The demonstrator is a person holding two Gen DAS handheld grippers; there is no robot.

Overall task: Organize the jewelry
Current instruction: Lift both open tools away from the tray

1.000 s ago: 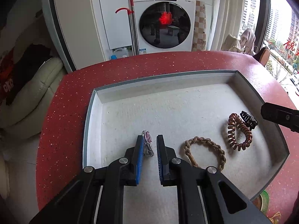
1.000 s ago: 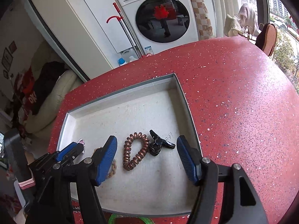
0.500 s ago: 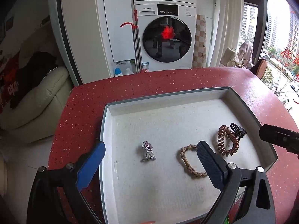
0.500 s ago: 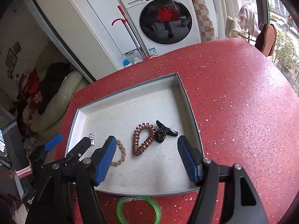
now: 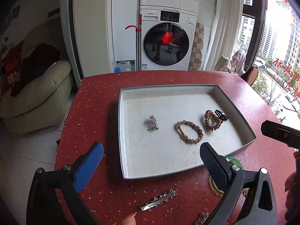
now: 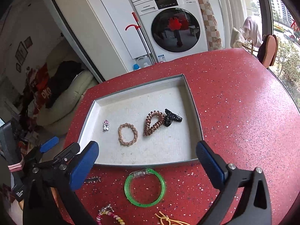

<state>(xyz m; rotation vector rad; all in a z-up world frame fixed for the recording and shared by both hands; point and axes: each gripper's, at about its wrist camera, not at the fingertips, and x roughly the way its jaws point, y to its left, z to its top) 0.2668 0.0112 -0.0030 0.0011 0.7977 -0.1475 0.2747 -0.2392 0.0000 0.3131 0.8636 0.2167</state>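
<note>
A shallow grey tray point(image 5: 168, 90) on the red table holds a silver pink-stone charm point(image 5: 153, 122), a tan braided bracelet point(image 5: 189, 131), a brown spiral hair tie point(image 5: 212, 120) and a black claw clip point(image 5: 221, 114). My left gripper point(image 5: 151, 150) is open and empty, hanging above the tray's near left corner. My right gripper point(image 6: 148, 148) is over the tray's near edge; its jaws are opening with nothing between them. On the table in front of the tray lie a green bangle point(image 6: 145, 187) and a silver spiked hair clip point(image 5: 159, 202).
A beaded bracelet point(image 6: 110, 215) and a yellow cord point(image 6: 168, 220) lie at the table's near edge. A fingertip point(image 5: 129, 220) shows beside the spiked clip. Beyond the table's far edge stand a washing machine point(image 5: 166, 43) and, off to the left, a cream sofa point(image 5: 37, 93).
My left gripper opened and let go of the silver charm, which now lies in the tray. Both grippers drew back and up from the tray. The right jaws widened.
</note>
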